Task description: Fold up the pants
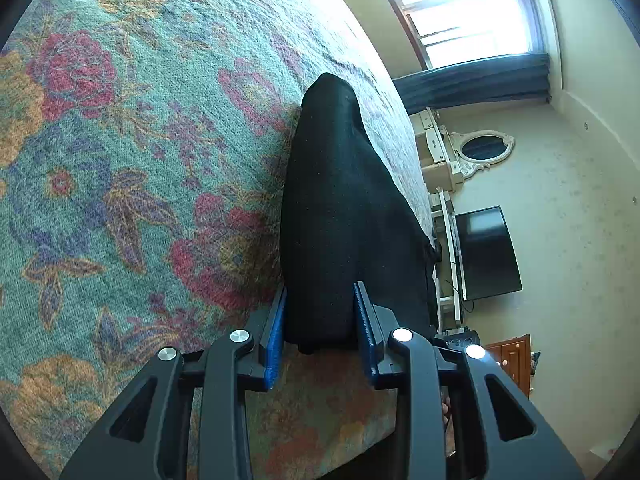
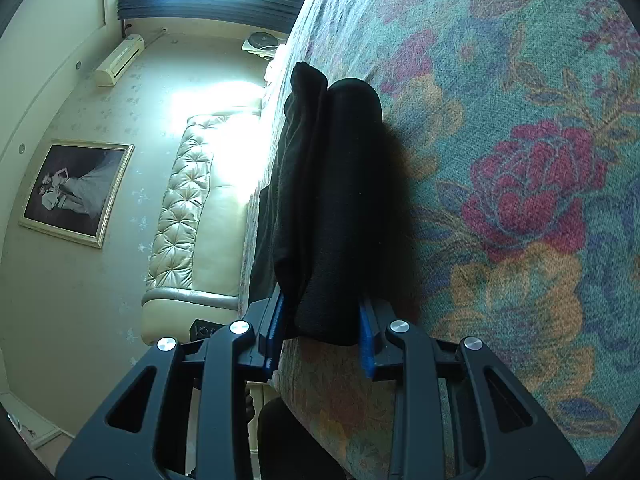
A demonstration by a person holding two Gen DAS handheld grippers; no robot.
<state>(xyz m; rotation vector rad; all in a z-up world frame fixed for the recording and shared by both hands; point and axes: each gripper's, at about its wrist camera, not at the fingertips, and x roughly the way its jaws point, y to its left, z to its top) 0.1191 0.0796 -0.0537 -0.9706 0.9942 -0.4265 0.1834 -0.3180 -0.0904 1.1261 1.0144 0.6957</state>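
The bed [image 1: 120, 140] fills most of both views, covered by a teal blanket [image 2: 520, 80] with red, orange and blue flowers. The black pants [image 1: 336, 220] lie on the blanket near the bed's edge, bunched into a long raised fold that runs away from each camera. In the right wrist view the pants [image 2: 344, 200] show two layers: a rounded roll next to the blanket and a thinner flap beside it toward the room. The left gripper [image 1: 320, 320] has its jaws pinching the near end of the pants, with cloth filling the gap between the blue pads [image 1: 276, 344]. The right gripper [image 2: 324, 320] likewise has its jaws pinching the near end of the pants between its blue pads [image 2: 366, 344]. Beyond the bed, the left view shows a window [image 1: 460, 4], a dark TV [image 1: 486, 252] and an oval mirror [image 1: 482, 147]. The right view shows a tufted headboard [image 2: 188, 200], a framed photo [image 2: 76, 190] and a wall air conditioner [image 2: 119, 60].
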